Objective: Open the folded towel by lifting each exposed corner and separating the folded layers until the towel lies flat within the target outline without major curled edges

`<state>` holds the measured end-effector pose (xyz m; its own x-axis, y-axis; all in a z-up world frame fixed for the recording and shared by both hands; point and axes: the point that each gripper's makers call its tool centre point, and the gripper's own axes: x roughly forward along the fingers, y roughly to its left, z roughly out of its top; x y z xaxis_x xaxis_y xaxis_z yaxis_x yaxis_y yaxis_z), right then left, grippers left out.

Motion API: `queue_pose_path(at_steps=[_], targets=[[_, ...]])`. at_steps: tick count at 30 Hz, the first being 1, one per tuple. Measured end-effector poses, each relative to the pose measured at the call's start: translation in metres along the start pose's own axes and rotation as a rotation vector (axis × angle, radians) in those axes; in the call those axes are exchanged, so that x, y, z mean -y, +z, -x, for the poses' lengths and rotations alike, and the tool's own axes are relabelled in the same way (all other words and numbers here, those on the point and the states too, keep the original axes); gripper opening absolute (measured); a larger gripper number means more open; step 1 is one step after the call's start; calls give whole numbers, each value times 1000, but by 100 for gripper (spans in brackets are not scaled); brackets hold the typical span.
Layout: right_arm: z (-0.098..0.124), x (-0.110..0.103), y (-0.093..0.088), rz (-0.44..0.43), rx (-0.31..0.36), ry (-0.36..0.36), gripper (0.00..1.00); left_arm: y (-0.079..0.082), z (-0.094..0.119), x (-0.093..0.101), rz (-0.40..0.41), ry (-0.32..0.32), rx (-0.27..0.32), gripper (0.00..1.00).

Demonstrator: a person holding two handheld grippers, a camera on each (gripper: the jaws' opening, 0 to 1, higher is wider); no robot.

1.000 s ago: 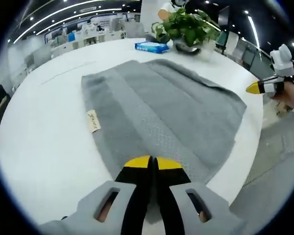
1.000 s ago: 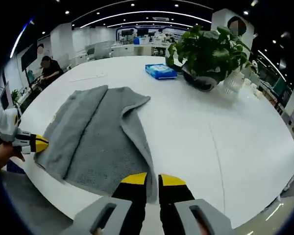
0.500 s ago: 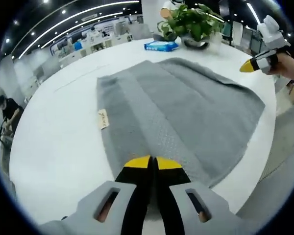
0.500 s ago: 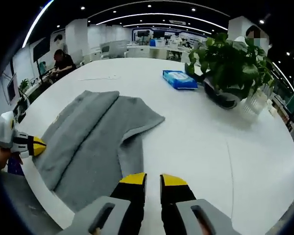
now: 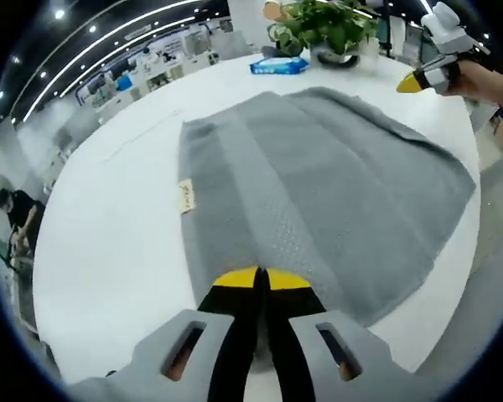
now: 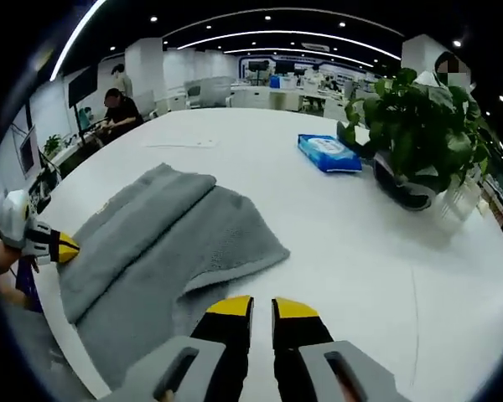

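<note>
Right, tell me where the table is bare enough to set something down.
Widest bare patch: the white table between the grey towel and the potted plant, in front of the blue packet. Also bare: the strip beside the towel's label in the left gripper view. Crowded: the far edge around plant and packet.

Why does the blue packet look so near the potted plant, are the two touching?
Apart. In the right gripper view a strip of bare white table separates the blue packet from the potted plant.
</note>
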<state>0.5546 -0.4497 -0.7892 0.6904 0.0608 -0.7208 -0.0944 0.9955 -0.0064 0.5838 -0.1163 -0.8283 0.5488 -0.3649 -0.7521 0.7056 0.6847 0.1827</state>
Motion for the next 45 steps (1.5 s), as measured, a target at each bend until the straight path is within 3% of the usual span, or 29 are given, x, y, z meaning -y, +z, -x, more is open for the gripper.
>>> queue_pose_path(at_steps=[1, 7, 15, 24, 34, 41, 45], targets=[[-2, -2, 0, 3, -2, 4, 6, -1, 0, -7, -36, 4, -1, 1], [-19, -18, 1, 24, -5, 40, 5, -4, -5, -34, -84, 15, -16, 1], [-38, -39, 9, -12, 8, 81, 4, 0, -11, -46, -159, 18, -56, 1], [-54, -48, -3, 14, -47, 110, 4, 1, -16, -61, -143, 27, -55, 0], [-58, -36, -6, 22, -64, 99, 0, 1, -20, -79, -160, 50, -70, 0], [-58, -9, -7, 75, -73, 45, 0, 1, -25, -99, -184, 66, -94, 0], [-55, -1, -8, 65, -77, 29, 0, 1, -24, -99, -143, 71, -101, 0]])
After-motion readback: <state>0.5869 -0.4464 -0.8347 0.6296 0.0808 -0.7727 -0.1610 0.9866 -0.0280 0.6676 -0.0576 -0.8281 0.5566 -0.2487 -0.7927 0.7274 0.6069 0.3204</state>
